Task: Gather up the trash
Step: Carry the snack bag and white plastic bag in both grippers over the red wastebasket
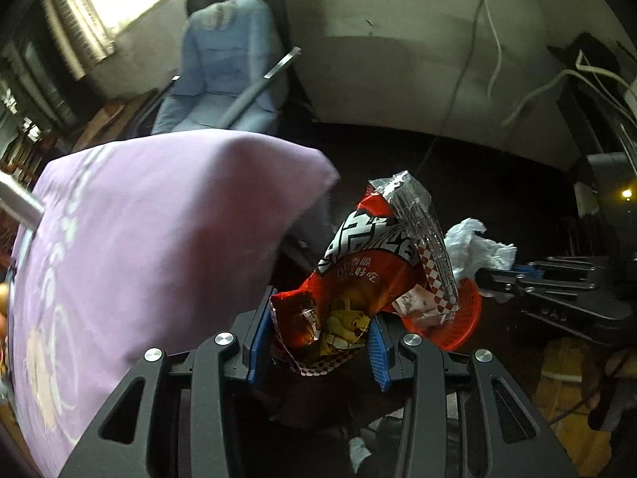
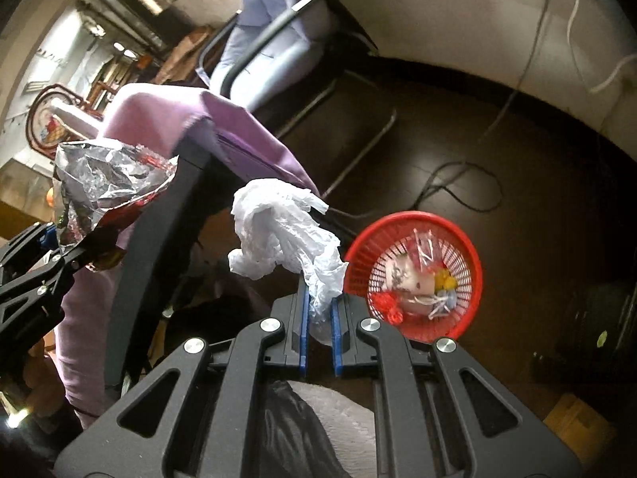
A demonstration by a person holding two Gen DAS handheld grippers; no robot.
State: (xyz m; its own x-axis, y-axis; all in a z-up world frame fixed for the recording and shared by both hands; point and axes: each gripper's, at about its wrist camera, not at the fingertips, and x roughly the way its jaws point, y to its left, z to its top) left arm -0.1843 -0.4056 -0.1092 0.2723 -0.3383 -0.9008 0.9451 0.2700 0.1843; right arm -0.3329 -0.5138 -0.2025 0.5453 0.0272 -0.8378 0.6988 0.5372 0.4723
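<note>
Carrying trash: red snack bag clamped in left gripper, white crumpled plastic pinched in right gripper. Red basket sits on dark floor, far right, already part-filled. Next: position both over basket, release.

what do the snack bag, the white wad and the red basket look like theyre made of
Snack bag: glossy printed plastic film, silvery foil-like inside showing at the torn top. White wad: thin, crinkled, slightly translucent, probably a plastic bag, possibly tissue. Red basket: rigid moulded plastic, open lattice wall.
</note>
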